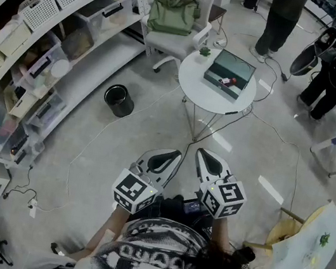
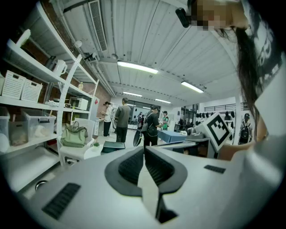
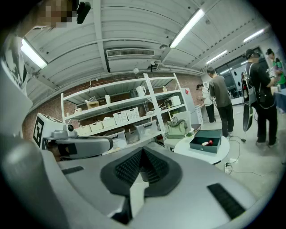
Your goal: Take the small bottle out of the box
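Observation:
A dark green open box [image 1: 230, 74] stands on a round white table [image 1: 196, 84] well ahead of me. In it lies a small bottle [image 1: 227, 81] with a red top. The right gripper view shows the same box [image 3: 203, 145] and bottle [image 3: 207, 143] far off. My left gripper [image 1: 174, 154] and right gripper [image 1: 206, 154] are held side by side close to my body, a good way short of the table. Both are shut with nothing between the jaws, as the left gripper [image 2: 144, 150] and right gripper [image 3: 143, 152] each show in their own views.
Behind the table is a white chair [image 1: 198, 36] carrying a green bag [image 1: 173, 12]. A small plant [image 1: 204, 51] sits on the table edge. A black bin [image 1: 118, 99] stands on the floor at left, by long shelving [image 1: 30, 74]. Cables cross the floor; people stand at the back right.

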